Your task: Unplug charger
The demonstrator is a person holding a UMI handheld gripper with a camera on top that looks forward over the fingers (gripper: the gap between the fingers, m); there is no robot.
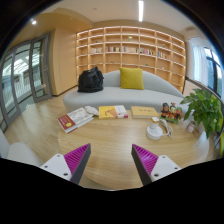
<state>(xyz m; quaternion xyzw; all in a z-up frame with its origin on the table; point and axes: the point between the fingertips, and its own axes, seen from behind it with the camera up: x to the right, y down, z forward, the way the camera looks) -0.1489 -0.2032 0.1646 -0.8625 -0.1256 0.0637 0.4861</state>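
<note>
Gripper view showed a lounge with a low wooden table [110, 135] ahead of the claw. At the left of the table lay a stack of books or magazines [72, 121]. Beyond it, on the pale sofa [115, 95], sat a black bag [91, 80]. At the table's centre lay a second book [112, 112], with a yellow cushion [131, 78] on the sofa behind it and a bookshelf wall [130, 50] further back. To the right lay a third book [145, 112], then a white cup or bowl [156, 129], some small items too small to identify, and a potted plant [207, 108] at the right end.

No charger, cable or socket could be made out; its position could not be established.

In my judgement the step in hand was locating the charger. It would be best done by panning slowly along the table edges and the wall, then approaching square to the plug, gripping its body rather than the cable.

The gripper [111, 160] was spread wide, its pads [78, 158] well apart, holding nothing and touching nothing, the table surface showing between them.
</note>
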